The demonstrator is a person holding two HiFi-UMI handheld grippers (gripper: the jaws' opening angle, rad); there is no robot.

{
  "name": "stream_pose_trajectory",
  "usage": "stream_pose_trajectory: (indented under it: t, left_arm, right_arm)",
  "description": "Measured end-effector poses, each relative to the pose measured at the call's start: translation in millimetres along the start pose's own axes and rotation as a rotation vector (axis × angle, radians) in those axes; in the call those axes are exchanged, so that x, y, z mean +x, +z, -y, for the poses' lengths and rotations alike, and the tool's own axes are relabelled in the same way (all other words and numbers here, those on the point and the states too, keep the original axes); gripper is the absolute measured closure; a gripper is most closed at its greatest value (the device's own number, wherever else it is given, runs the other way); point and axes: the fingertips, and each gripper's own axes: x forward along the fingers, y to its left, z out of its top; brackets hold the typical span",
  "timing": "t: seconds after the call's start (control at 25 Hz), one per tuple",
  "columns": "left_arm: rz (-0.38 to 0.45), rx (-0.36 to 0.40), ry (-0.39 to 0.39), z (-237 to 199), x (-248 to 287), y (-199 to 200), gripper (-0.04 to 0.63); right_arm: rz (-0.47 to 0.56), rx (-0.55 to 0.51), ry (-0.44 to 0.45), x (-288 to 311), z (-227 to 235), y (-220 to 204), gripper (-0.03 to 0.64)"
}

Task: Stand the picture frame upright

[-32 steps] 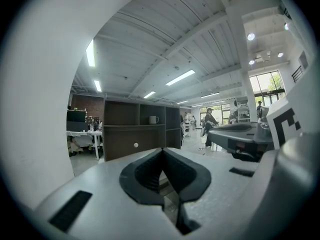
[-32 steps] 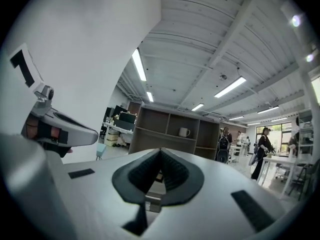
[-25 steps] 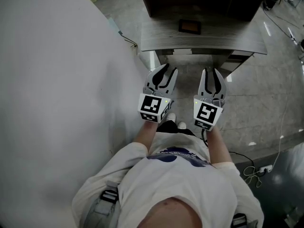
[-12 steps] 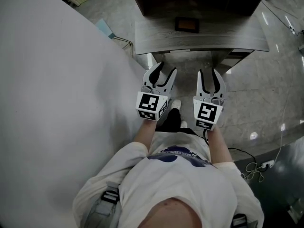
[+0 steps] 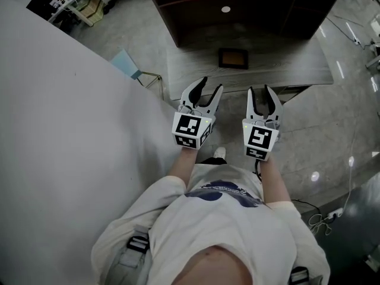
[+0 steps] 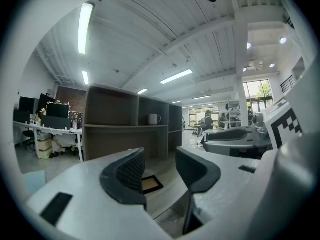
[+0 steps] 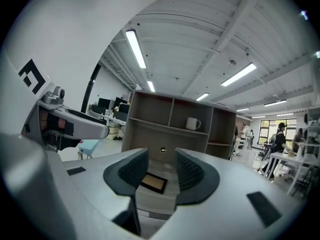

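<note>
The picture frame [image 5: 233,58] is dark-rimmed with a brownish picture and lies flat on the grey wooden desk [image 5: 291,70], near the shelf unit. Both grippers hover side by side short of the desk's near edge and point at it. My left gripper [image 5: 212,84] is open; its jaws have just been opening and nothing is between them. My right gripper [image 5: 259,89] is open too; its jaws have likewise just been opening, with nothing between them. The frame [image 6: 151,184] shows beyond the left gripper [image 6: 159,166]. In the right gripper view the frame [image 7: 153,183] lies beyond the right gripper [image 7: 160,169].
A dark open shelf unit [image 5: 237,5] stands on the back of the desk with a white mug [image 7: 193,123] on a shelf. A white wall [image 5: 59,129] runs close along the left. A light blue object [image 5: 126,63] and cables [image 5: 320,218] lie on the floor.
Both grippers have moved forward toward the desk, and their jaws now stand wider apart. The frame lies as before.
</note>
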Motion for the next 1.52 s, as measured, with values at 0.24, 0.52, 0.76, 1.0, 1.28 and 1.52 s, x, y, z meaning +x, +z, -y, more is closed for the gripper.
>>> stream_pose_trajectory:
  t: [0.24, 0.52, 0.76, 1.0, 1.28, 1.52]
  left_arm:
    - [-0.008, -0.006, -0.021, -26.0, 29.1, 5.0, 0.422]
    - [-0.081, -0.048, -0.031, -35.6, 54.6, -28.1, 0.422]
    - [-0.119, -0.065, 0.002, -50.5, 87.5, -44.2, 0.419]
    - [-0.126, -0.078, 0.043, -65.9, 140.4, -45.0, 0.416]
    - [-0.127, -0.081, 0.081, -79.3, 204.8, -36.3, 0.411]
    - [-0.148, -0.082, 0.124, -88.9, 241.4, -34.6, 0.411]
  right_arm:
    - [-0.017, 0.018, -0.025, 35.4, 5.6, 8.5, 0.468]
    - [-0.105, 0.044, 0.003, 62.5, 7.3, -24.9, 0.457]
    - [-0.124, 0.010, 0.046, 99.3, 15.2, -40.3, 0.456]
    - [-0.130, -0.009, 0.093, 152.2, 38.6, -46.4, 0.453]
    - [-0.113, -0.015, 0.140, 215.4, 71.4, -44.1, 0.439]
    - [-0.110, -0.007, 0.184, 255.2, 90.2, -47.1, 0.433]
